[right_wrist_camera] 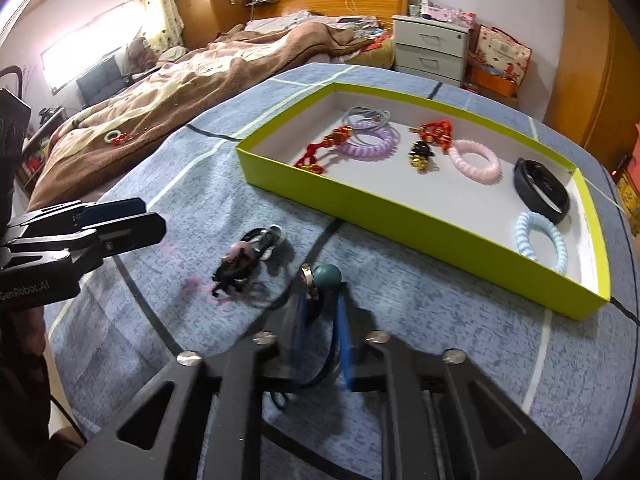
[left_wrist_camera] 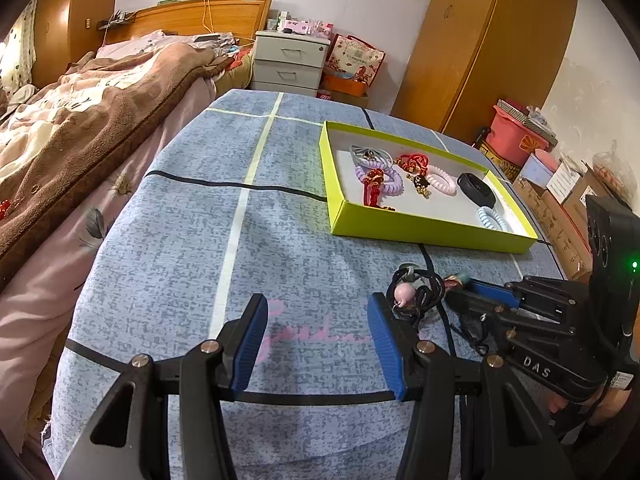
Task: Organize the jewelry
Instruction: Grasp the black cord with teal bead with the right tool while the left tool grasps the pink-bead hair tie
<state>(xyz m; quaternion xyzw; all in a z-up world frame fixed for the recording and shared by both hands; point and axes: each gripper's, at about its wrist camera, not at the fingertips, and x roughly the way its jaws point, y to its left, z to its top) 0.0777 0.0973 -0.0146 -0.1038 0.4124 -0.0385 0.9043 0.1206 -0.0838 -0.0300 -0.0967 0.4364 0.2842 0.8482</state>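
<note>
- The right gripper [right_wrist_camera: 320, 320] has its blue pads pinched in tight on a black cord with a dark green bead [right_wrist_camera: 327, 277] and a small metal ring [right_wrist_camera: 307, 273] on it, the bead poking out just past the tips. No idea how much cord is really caught, the pads are blurry there.
- That cord looks like it might run into the tangle next to it: a knot of black cord with a pink bead [right_wrist_camera: 239, 249] lying on the blue cloth [left_wrist_camera: 280, 248]. If they're joined, lifting one probably drags the whole clump along, and it could swing or snag on the wall of the yellow-green box [right_wrist_camera: 400, 216] going over.
- A thin-cord grip is sketchy imo. It could slide out mid-carry and drop onto the cloth short of the box.
- The left gripper [left_wrist_camera: 316, 344] has its jaws wide apart with nothing between them, hovering over the cloth just beside the tangle. Its right pad is really close to that pink bead, so a small nudge could shove the clump around.
- Box contents, all loose on the white floor: grey hair ties [right_wrist_camera: 370, 114], a purple coil tie [right_wrist_camera: 368, 142] with a red and gold charm [right_wrist_camera: 324, 148] lying across it, a second red charm [right_wrist_camera: 436, 130], a black and gold trinket [right_wrist_camera: 420, 156], a pink coil tie [right_wrist_camera: 475, 162], a black band [right_wrist_camera: 542, 190], and a pale blue coil tie [right_wrist_camera: 540, 240] in the near corner.
- Free floor is mostly along the near wall, so that's where I'd aim the drop.
</note>
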